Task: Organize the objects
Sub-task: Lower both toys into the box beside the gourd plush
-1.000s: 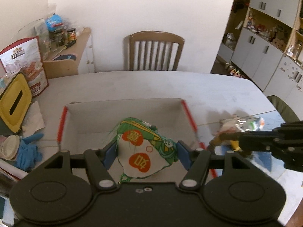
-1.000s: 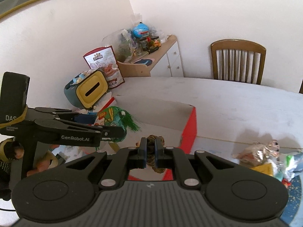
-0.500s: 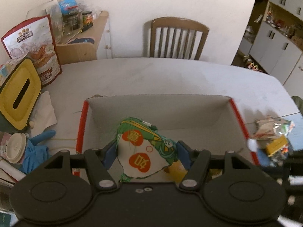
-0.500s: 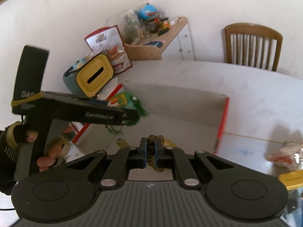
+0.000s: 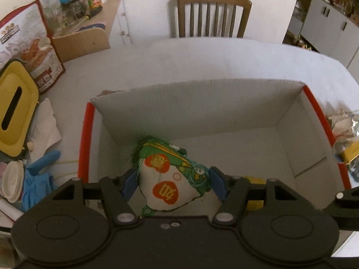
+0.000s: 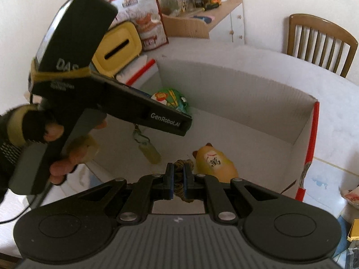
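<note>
1. While both grippers are hanging over the box (image 5: pixel 289 109), the step in hand is, by my judgement, dropping two items into it.
2. At the left, the left gripper (image 5: pixel 172 185) is pinching a green pouch (image 5: pixel 170 179) between its blue pads, jaws part spread around its width; the pouch is hovering over the box's near-left corner, its tassel (image 6: pixel 147 145) dangling toward the floor.
3. At the middle, the right gripper (image 6: pixel 178 180) is standing pressed together on a brown knotted cord (image 6: pixel 179 179); what hangs from the cord I cannot tell.
4. Just right of that, a yellow cat figure (image 6: pixel 215 161) is lying on the box floor near the near wall.
5. Further right, wrappers (image 5: pixel 343 130) are waiting on the table (image 5: pixel 202 56) outside the box's right edge.
6. Next, each gripper is likely needing to lower a little and let its jaws part, so pouch and cord land inside, clear of the cat.
</note>
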The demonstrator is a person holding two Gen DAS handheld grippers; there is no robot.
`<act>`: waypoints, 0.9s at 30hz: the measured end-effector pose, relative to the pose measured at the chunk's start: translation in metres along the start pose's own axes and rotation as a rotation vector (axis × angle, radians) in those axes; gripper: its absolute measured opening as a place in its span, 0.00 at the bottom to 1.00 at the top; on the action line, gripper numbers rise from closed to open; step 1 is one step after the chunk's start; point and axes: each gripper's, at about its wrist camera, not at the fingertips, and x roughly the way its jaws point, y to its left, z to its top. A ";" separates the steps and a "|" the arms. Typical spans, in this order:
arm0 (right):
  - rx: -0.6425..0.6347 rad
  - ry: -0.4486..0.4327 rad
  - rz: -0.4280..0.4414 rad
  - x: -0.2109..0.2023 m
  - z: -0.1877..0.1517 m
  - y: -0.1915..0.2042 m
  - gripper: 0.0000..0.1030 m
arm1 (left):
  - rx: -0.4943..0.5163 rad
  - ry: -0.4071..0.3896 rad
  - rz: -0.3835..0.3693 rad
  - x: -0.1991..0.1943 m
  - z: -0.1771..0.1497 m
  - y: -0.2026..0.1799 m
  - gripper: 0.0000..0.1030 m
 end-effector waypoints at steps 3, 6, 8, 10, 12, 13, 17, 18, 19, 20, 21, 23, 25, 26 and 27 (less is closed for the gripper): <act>0.001 0.019 -0.014 0.008 -0.002 -0.001 0.07 | 0.013 0.027 0.001 0.007 0.001 -0.002 0.64; 0.007 0.034 -0.024 0.013 -0.002 -0.003 0.07 | 0.022 0.067 -0.002 0.016 0.001 -0.002 0.64; 0.012 0.042 -0.029 0.015 -0.003 -0.004 0.07 | 0.025 0.094 -0.004 0.022 0.001 -0.002 0.64; 0.014 0.052 -0.042 0.018 -0.002 -0.005 0.07 | 0.032 0.102 -0.009 0.024 0.000 -0.004 0.64; 0.012 0.060 -0.049 0.019 -0.004 -0.005 0.07 | 0.039 0.115 -0.012 0.026 0.000 -0.006 0.64; 0.013 0.062 -0.051 0.019 -0.004 -0.005 0.07 | 0.040 0.121 -0.012 0.027 -0.001 -0.006 0.64; 0.022 0.060 -0.050 0.016 -0.006 -0.006 0.07 | 0.023 0.143 -0.022 0.031 -0.003 -0.006 0.66; 0.024 0.059 -0.053 0.015 -0.006 -0.006 0.07 | 0.018 0.147 -0.022 0.031 -0.003 -0.006 0.66; 0.027 0.057 -0.054 0.014 -0.007 -0.006 0.07 | 0.015 0.148 -0.021 0.031 -0.003 -0.005 0.67; 0.031 0.056 -0.053 0.013 -0.007 -0.007 0.07 | 0.013 0.144 -0.020 0.030 -0.003 -0.005 0.67; 0.035 0.056 -0.053 0.011 -0.007 -0.007 0.07 | 0.011 0.141 -0.021 0.029 -0.003 -0.005 0.67; 0.040 0.053 -0.054 0.008 -0.008 -0.009 0.08 | 0.004 0.140 -0.020 0.026 -0.004 -0.006 0.68; 0.042 0.051 -0.060 0.004 -0.009 -0.009 0.08 | -0.001 0.131 -0.030 0.022 -0.006 -0.005 0.68; 0.043 0.047 -0.058 0.003 -0.008 -0.010 0.08 | -0.002 0.127 -0.033 0.019 -0.007 -0.005 0.68; 0.044 0.043 -0.054 0.001 -0.009 -0.010 0.08 | -0.005 0.123 -0.034 0.017 -0.007 -0.006 0.70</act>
